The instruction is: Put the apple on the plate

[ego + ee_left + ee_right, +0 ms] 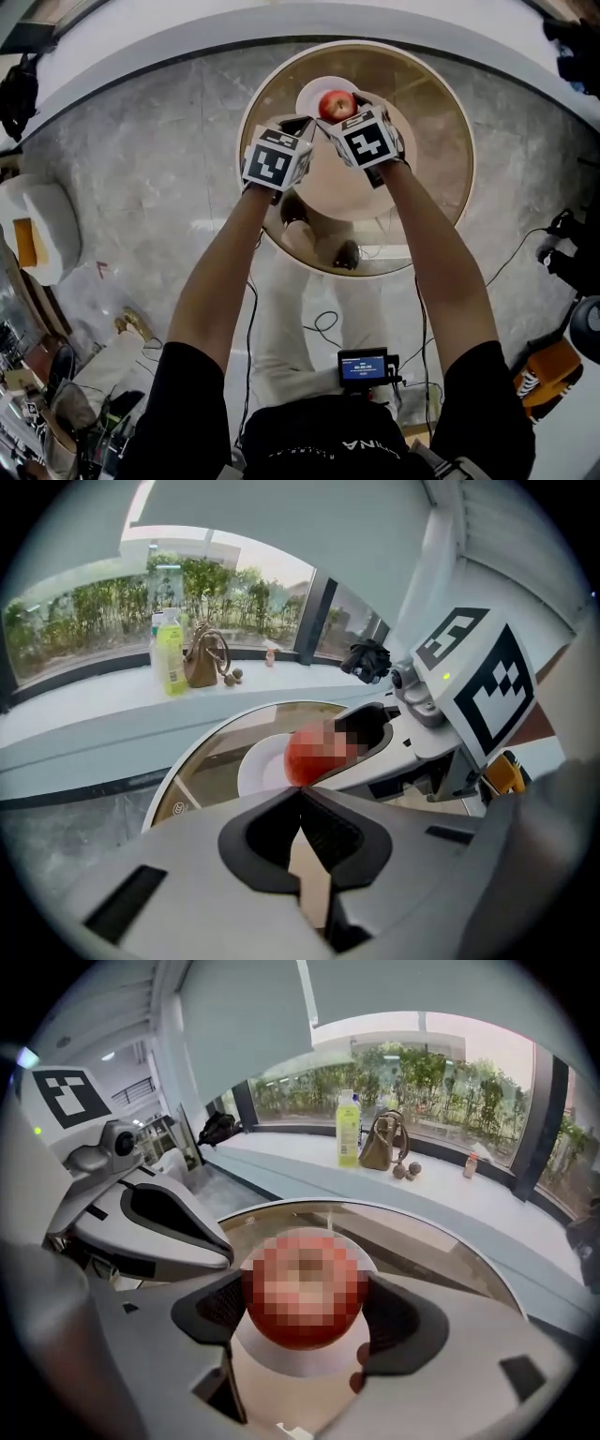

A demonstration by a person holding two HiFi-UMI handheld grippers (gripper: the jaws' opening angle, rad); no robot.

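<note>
A red apple (337, 104) sits between the jaws of my right gripper (339, 116), which is shut on it. The apple (305, 1288) is over the white plate (302, 1361), at the far side of the round glass table (441, 141); whether it touches the plate I cannot tell. My left gripper (302, 123) hovers just left of the apple with its jaws together and nothing in them. In the left gripper view the closed jaw tips (300, 794) point toward the apple (309, 757) and the plate (255, 772), with the right gripper (412, 733) beside them.
Beyond the table runs a curved window ledge (487, 1199) with a yellow-green bottle (348, 1133), a brown bag (380, 1147) and small items. A person's legs show through the glass tabletop. Cables (323, 328) lie on the grey floor.
</note>
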